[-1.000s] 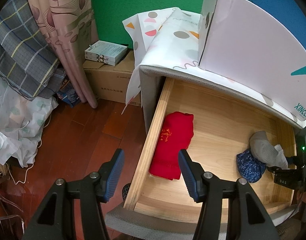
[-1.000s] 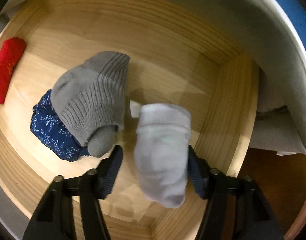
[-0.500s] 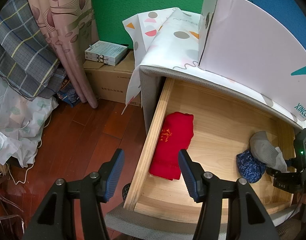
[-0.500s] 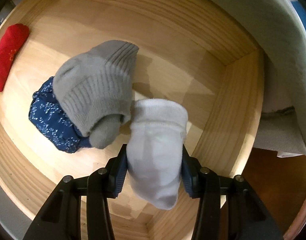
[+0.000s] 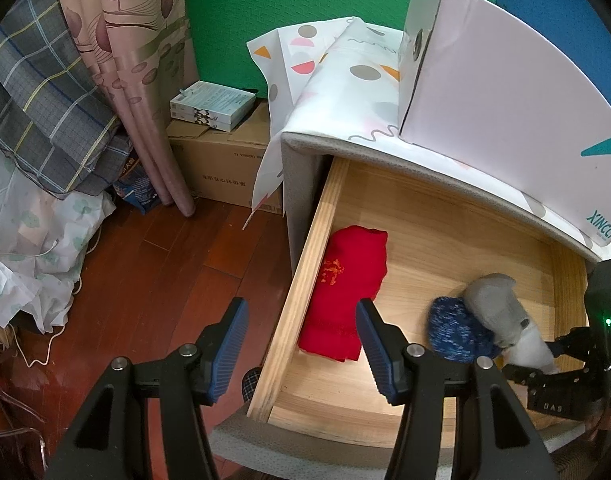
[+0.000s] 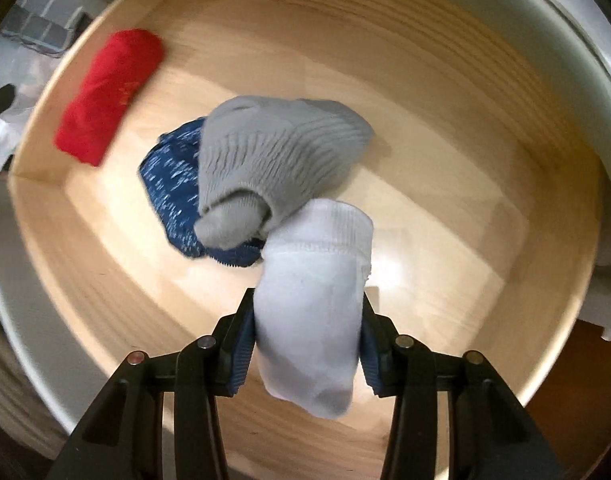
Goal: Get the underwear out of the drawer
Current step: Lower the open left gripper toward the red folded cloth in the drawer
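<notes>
Right gripper (image 6: 307,344) clamped on white sock (image 6: 317,304), jaws just been closing; left gripper (image 5: 301,344) open, empty, hovering over drawer's (image 5: 301,280) left front corner.
Outward from right fingers: sock's long axis along fingers, grey sock (image 6: 273,160) touching its cuff, blue patterned underwear (image 6: 173,184) under grey sock, mid-drawer toward right wall. Red folded garment (image 5: 345,292) along left wall, nearer left gripper.
</notes>
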A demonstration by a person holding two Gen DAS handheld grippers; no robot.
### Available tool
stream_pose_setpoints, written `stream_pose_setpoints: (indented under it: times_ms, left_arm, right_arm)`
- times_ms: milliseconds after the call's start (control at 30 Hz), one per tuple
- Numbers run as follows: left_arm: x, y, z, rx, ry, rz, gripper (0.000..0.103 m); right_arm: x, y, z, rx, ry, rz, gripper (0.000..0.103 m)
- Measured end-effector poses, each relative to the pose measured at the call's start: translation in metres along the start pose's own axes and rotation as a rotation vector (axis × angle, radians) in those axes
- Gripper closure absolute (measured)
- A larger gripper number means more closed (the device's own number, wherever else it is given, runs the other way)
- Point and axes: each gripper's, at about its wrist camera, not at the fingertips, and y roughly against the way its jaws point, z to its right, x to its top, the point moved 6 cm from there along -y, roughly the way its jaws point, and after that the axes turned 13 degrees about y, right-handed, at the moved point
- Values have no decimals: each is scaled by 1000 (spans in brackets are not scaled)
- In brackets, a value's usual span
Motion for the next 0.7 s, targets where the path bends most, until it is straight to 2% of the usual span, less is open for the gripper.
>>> stream_pose_setpoints:
  times_ms: [233,467,567,700]
  left_arm:
    - [-1,-1,3,0,-19,-11,46]
    - [-3,-7,8,-3,-46,-41,46]
    - [-5,-10,10,-14,-58,-66,46]
    - [-7,-16,12,-41,-68,-114,46]
  right_arm:
    - [-1,17,-10,31,-51,53,62]
    - [-13,43,-2,0,-206,115,62]
    - [-35,41,21,-38,-267,124,62]
    - [-45,37,25,-53,-341,131,62]
